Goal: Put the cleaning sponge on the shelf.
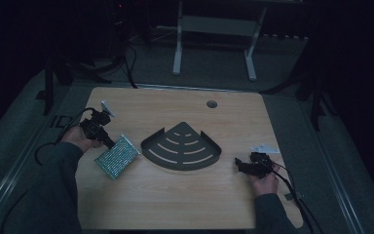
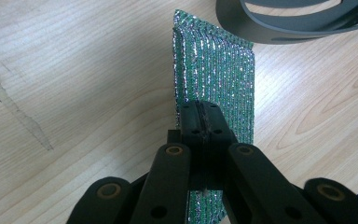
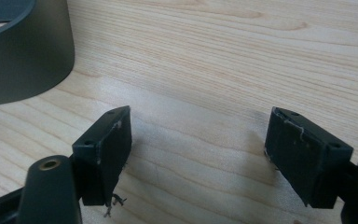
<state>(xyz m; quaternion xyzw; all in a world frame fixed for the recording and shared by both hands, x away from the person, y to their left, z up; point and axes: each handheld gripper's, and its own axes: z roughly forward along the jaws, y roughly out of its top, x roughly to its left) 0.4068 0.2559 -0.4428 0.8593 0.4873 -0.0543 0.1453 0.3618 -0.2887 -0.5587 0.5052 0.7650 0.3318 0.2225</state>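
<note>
Sponge: green, glittery weave, rectangular. It sits at the left part of the table, just left of the rack, near it but apart. In the left gripper view my left claw is clamped on the sponge's near edge, jaws pressed together with the fabric pinched between them; the pad stands on edge along the jaw line, far end toward the rack's rim. From the high view the sponge looks tilted, one corner low; whether it touches the wood I cannot tell. Rack: dark grey, fan-shaped, slotted floor, low wall, mid-table, nothing in it. My right claw rests low over bare wood at the right of the rack, jaws spread wide, nothing between them; the rack's curved wall is at the upper left of its view. Judgement: step in hand is the carry, sponge gripped and ready to go to the rack. Next move calls for a lift high enough to clear the low wall, a short travel right, then turning the pad flat over the slots before letting go. Grip is on the edge alone, so the sponge may swing or fold; go slowly. Right claw could steady the rack if it slides.
</note>
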